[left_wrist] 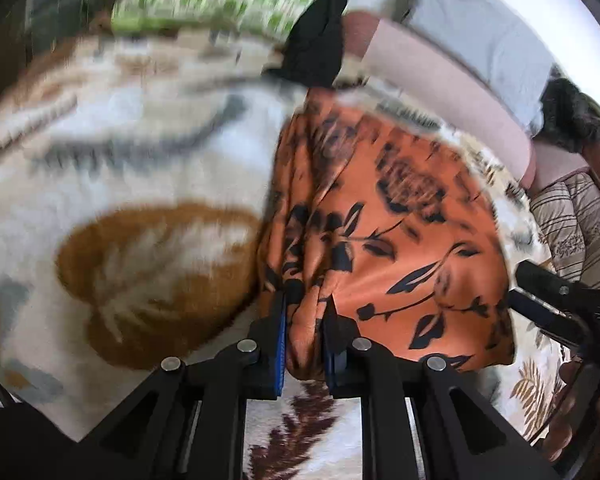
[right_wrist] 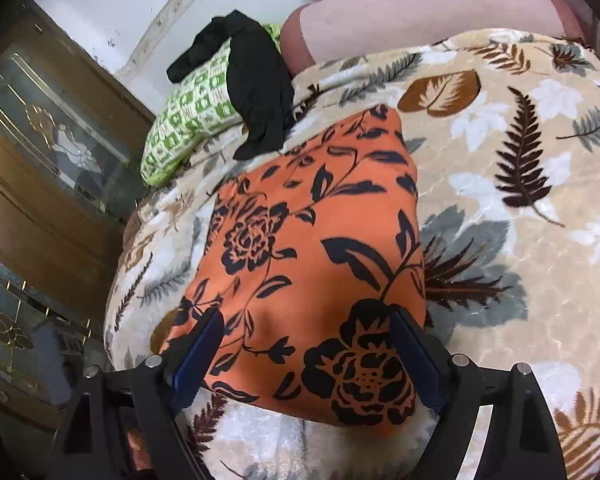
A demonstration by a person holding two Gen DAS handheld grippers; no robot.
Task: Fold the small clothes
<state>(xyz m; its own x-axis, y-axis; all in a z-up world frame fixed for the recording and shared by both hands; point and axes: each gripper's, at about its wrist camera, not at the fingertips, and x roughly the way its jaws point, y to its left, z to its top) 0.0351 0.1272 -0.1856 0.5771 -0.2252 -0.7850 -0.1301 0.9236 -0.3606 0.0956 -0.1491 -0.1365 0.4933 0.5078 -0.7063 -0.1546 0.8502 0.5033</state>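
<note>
An orange garment with black flowers [left_wrist: 400,220] lies folded on a leaf-patterned blanket [left_wrist: 120,140]. My left gripper [left_wrist: 306,308] is shut on a bunched fold at the garment's near left edge, with cloth pinched between the blue pads. In the right wrist view the same garment [right_wrist: 312,220] lies flat. My right gripper [right_wrist: 306,312] stands open over its near edge, one finger on each side and the pads not pressing. Part of the right gripper [left_wrist: 548,304] shows at the right edge of the left wrist view, beside the garment.
A black garment [right_wrist: 256,92] lies draped over a green-and-white patterned cloth [right_wrist: 188,120] at the far side of the blanket [right_wrist: 520,280]. Pink bedding [right_wrist: 420,12] lies behind. A wooden cabinet with glass doors [right_wrist: 40,140] stands to the left.
</note>
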